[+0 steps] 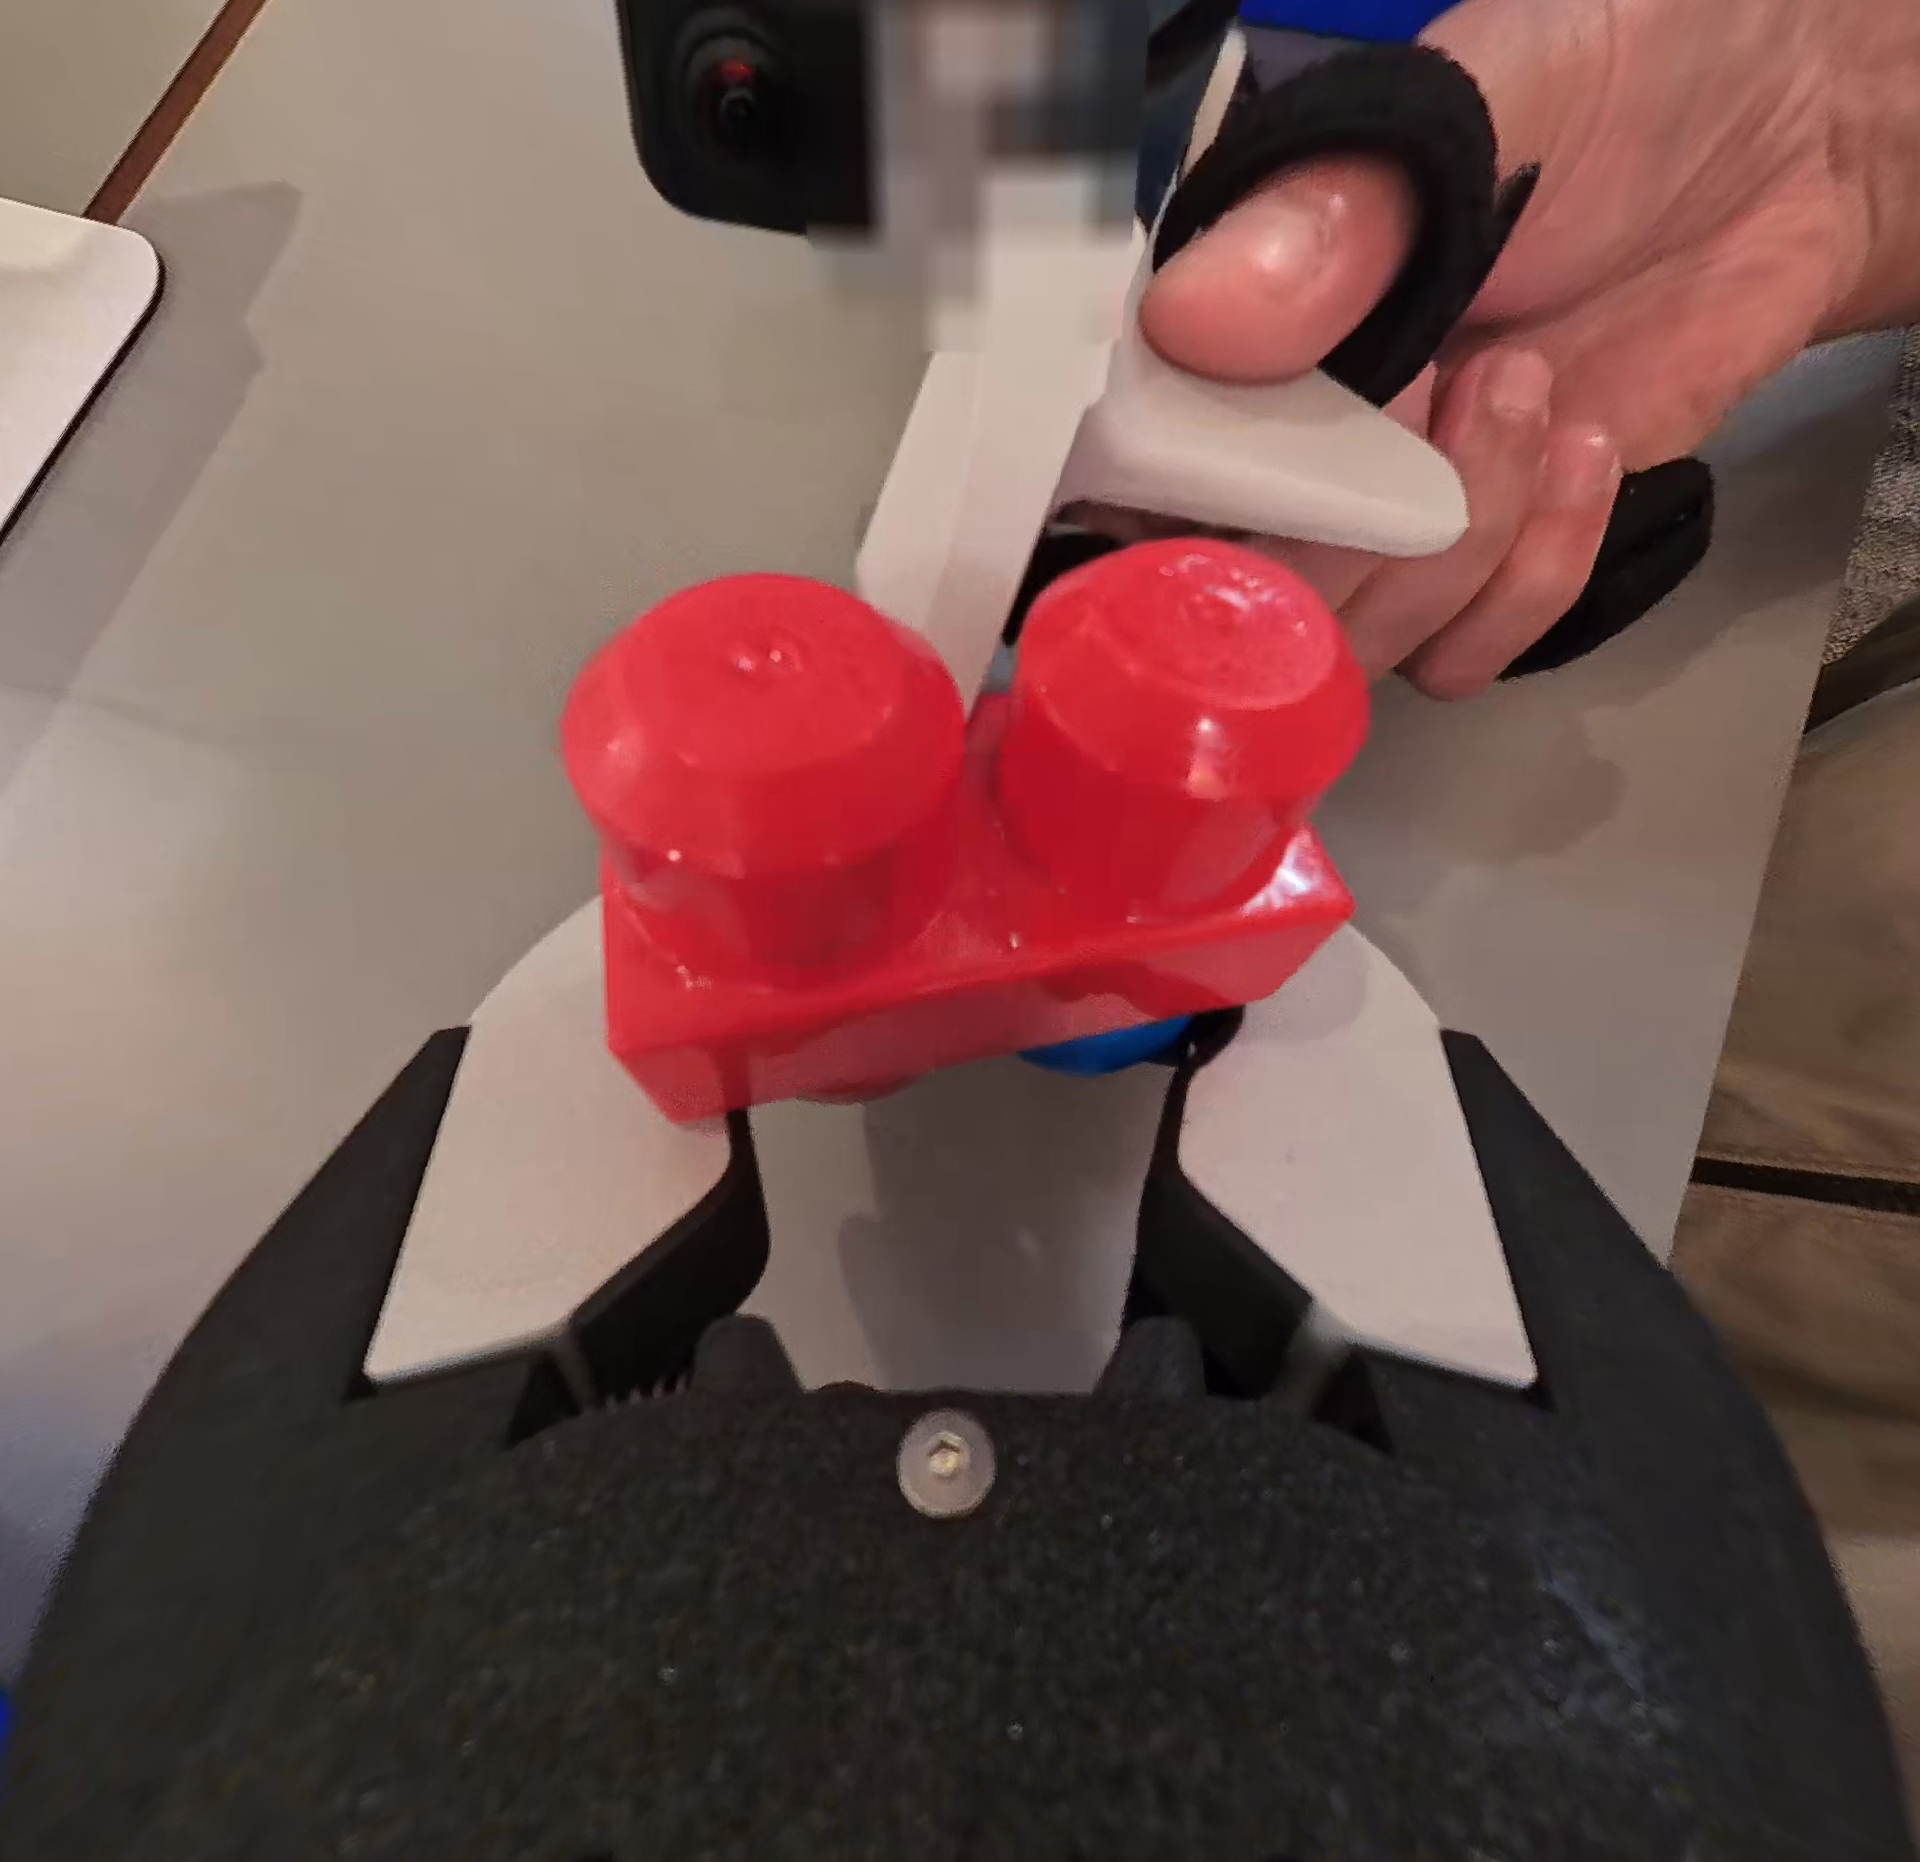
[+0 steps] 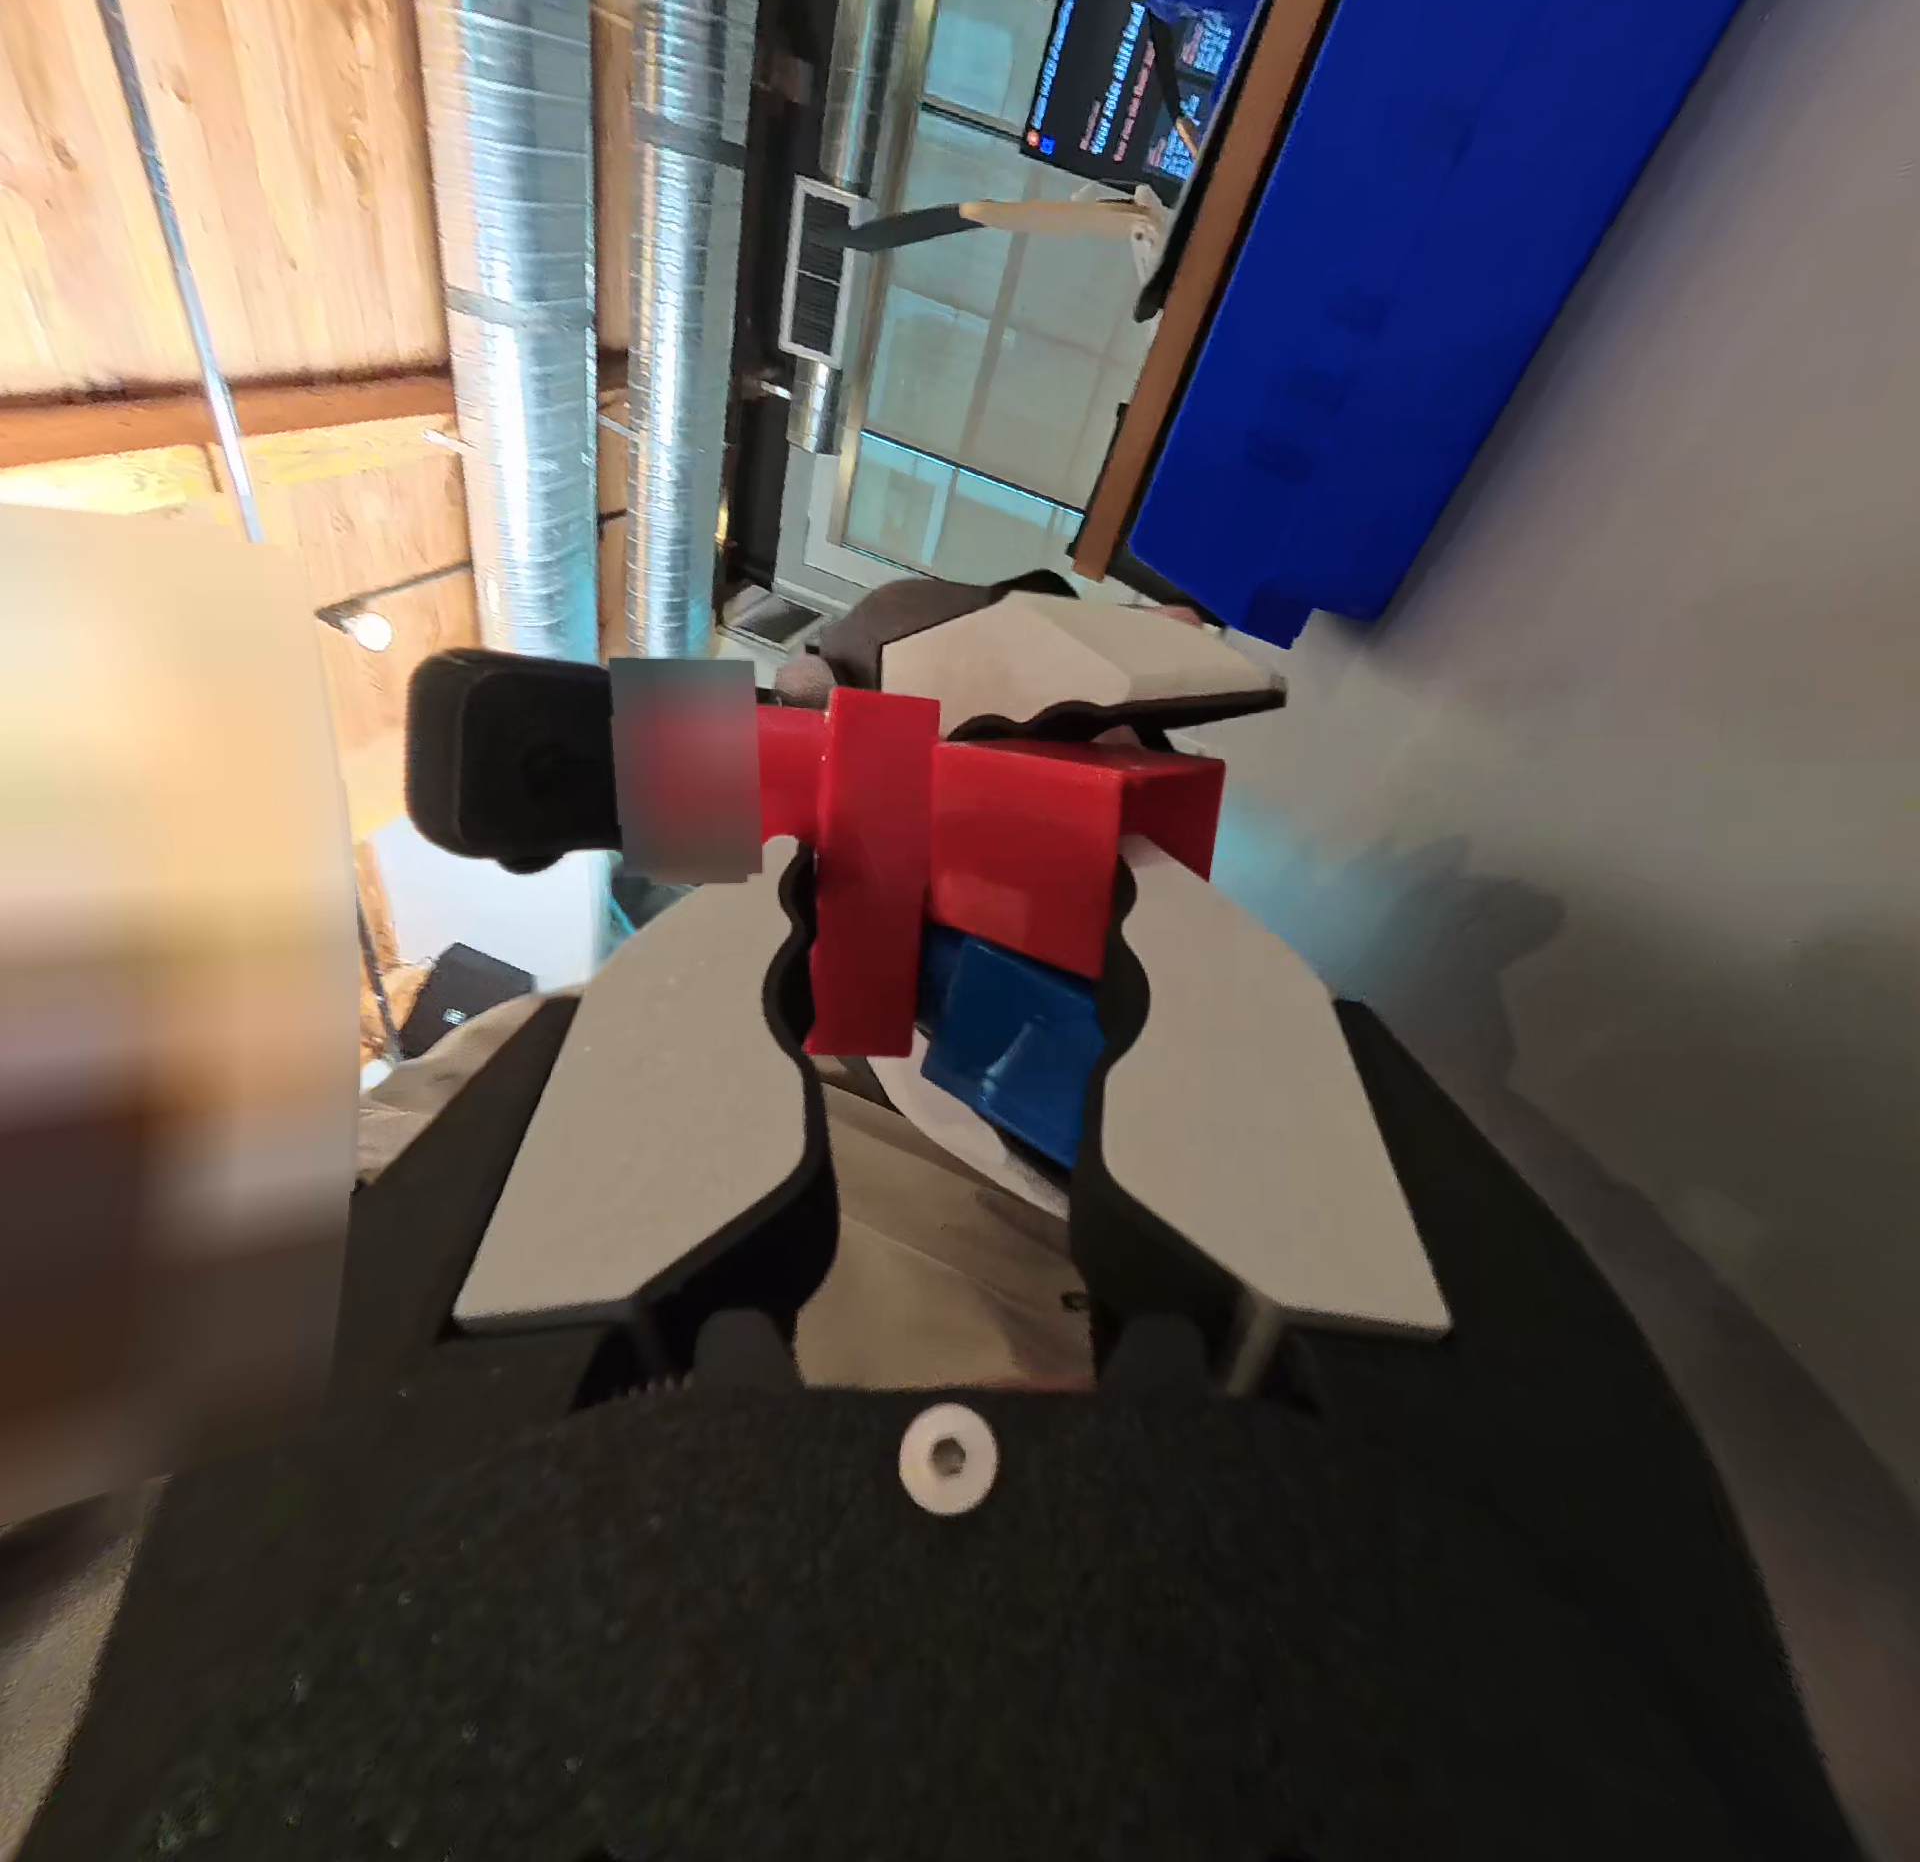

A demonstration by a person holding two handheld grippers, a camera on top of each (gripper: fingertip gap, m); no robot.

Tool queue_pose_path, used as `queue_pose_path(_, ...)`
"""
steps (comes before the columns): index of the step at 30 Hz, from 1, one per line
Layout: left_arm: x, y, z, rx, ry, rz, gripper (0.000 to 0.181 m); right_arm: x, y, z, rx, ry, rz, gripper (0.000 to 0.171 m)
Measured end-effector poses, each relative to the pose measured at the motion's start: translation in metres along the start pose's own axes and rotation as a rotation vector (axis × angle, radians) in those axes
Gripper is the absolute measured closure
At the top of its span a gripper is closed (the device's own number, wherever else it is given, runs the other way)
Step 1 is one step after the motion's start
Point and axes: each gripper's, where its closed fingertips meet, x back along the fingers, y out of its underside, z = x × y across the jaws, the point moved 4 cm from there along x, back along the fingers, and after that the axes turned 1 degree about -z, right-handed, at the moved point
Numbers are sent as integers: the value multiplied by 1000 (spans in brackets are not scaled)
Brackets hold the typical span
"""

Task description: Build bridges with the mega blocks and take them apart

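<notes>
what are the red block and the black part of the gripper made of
Red block: looks like glossy, slightly translucent moulded plastic, with bright highlights on its two round studs. Left gripper: its black body seems matte and grainy, perhaps 3D-printed plastic or a textured coating; the speckled surface leaves it open.

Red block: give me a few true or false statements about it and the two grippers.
1. The red block has two studs. True.
2. A blue block sits under it. True.
3. The left gripper is open and clear of the blocks. False: it is shut on the red block.
4. The red block lies on the table. False: it is held above it.
5. The right gripper grips the blue block. True.
</notes>
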Motion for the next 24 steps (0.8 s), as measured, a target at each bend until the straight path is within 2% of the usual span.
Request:
queue_pose_path(12,-4,18,-12,21,-21,-31,92,10,-11,6,149,255,-27,112)
queue_pose_path(15,-5,26,-14,36,-25,-55,92,10,-10,3,245,333,-42,113)
queue_pose_path(16,-6,29,-15,37,-30,-64,92,8,-8,1,276,348,-65,117)
queue_pose_path(20,-14,43,-16,44,-23,-129,93,-4,-1,-6,436,421,-136,156)
queue_pose_path(24,-20,48,-13,37,2,-172,93,-11,-2,-2,501,505,-189,162)
